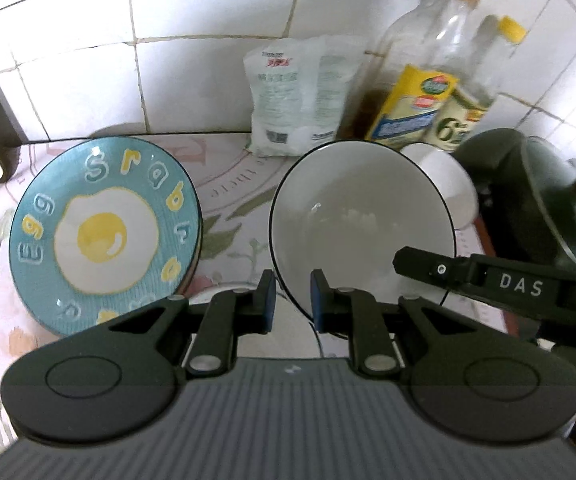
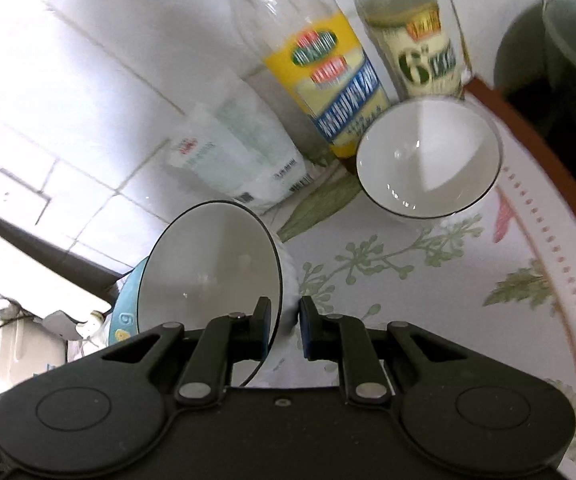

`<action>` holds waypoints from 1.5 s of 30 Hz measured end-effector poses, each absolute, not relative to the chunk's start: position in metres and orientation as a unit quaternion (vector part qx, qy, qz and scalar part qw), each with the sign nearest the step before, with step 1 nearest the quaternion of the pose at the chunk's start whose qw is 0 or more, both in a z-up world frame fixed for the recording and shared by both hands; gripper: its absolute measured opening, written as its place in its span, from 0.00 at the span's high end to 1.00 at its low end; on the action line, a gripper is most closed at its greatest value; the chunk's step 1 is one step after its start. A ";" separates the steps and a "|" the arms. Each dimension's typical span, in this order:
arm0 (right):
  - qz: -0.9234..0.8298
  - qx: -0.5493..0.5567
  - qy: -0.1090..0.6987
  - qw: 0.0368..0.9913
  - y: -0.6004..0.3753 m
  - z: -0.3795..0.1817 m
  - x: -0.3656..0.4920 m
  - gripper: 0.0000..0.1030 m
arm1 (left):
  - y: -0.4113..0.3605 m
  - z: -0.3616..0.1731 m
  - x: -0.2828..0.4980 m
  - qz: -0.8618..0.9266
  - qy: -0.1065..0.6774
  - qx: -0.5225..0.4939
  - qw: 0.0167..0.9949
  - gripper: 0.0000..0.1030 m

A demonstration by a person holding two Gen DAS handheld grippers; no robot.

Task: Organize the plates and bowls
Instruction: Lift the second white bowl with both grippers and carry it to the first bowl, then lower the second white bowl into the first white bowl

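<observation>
A white bowl with a black rim (image 1: 361, 220) is tilted on its side in front of me. My right gripper (image 2: 285, 322) is shut on its rim (image 2: 212, 268), one finger inside and one outside. My left gripper (image 1: 291, 296) is open, its jaws apart on either side of the same bowl's near rim without clamping it. A blue plate with a fried-egg picture (image 1: 106, 232) is tilted up at the left; its edge shows behind the bowl in the right wrist view (image 2: 126, 312). A second white bowl (image 2: 427, 160) sits upright on the floral tablecloth; it also shows in the left wrist view (image 1: 443, 184).
Two clear bottles with yellow caps (image 1: 427, 92) and a white plastic bag (image 1: 291, 96) stand against the tiled wall. A dark pot with a glass lid (image 1: 547, 200) is at the right. The right gripper's body (image 1: 499, 284) reaches in from the right.
</observation>
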State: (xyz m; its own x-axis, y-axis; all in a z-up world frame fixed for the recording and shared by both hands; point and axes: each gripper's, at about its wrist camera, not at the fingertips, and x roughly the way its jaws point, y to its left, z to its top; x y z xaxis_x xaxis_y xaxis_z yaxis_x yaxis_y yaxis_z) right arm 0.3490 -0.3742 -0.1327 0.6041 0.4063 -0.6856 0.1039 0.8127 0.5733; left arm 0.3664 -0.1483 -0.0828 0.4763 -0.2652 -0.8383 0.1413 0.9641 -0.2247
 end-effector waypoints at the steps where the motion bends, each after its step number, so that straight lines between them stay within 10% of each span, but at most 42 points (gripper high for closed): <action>1: 0.090 0.293 0.435 0.847 -0.375 -0.128 0.344 0.82 | -0.147 -0.078 0.361 -0.122 0.497 -0.065 0.857 0.84; 45: 0.089 0.145 0.458 0.872 -0.287 -0.125 0.289 0.81 | -0.076 -0.129 0.290 -0.109 0.517 -0.135 0.838 0.84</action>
